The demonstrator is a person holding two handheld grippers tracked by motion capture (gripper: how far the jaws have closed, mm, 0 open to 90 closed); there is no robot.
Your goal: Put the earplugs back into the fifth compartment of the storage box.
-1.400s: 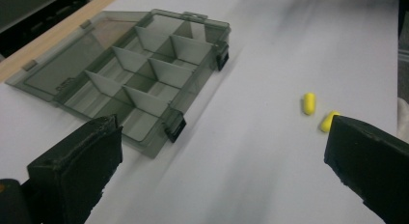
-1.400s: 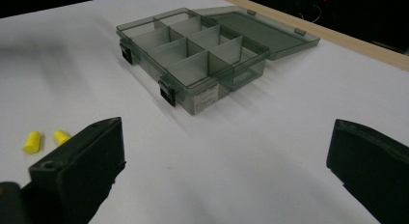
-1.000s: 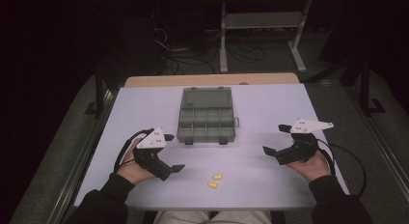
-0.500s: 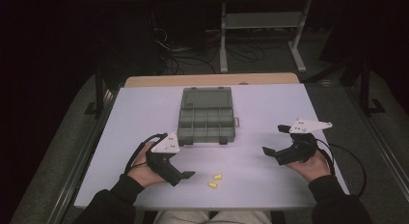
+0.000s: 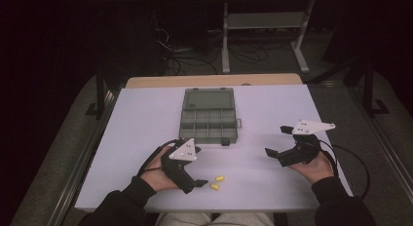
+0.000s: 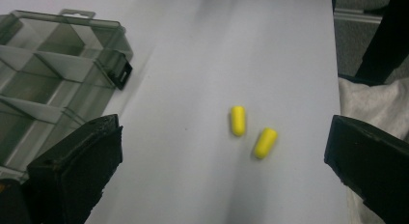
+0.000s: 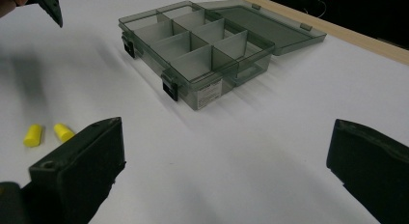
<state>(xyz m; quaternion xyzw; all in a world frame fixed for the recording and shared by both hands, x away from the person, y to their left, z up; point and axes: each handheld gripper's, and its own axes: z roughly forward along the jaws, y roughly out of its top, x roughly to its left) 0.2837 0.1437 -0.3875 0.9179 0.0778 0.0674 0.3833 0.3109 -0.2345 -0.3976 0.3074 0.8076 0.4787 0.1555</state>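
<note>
The box (image 5: 208, 120) is lying at the middle of the table (image 5: 136, 123), its lid folded open toward the far edge. Two plugs (image 5: 216, 182) are lying side by side near the front edge, well before the box. The left gripper (image 5: 195, 183) is sitting just left of the plugs, pointing at them. The right gripper (image 5: 277, 144) is hovering well to the right, before and right of the box.

I read this as probably a lab recording bay: a white-topped table (image 5: 146, 119) under bright light, dark surroundings, loose cables (image 5: 180, 60) on grey carpet and a metal equipment stand (image 5: 265, 26) dimly visible behind.
</note>
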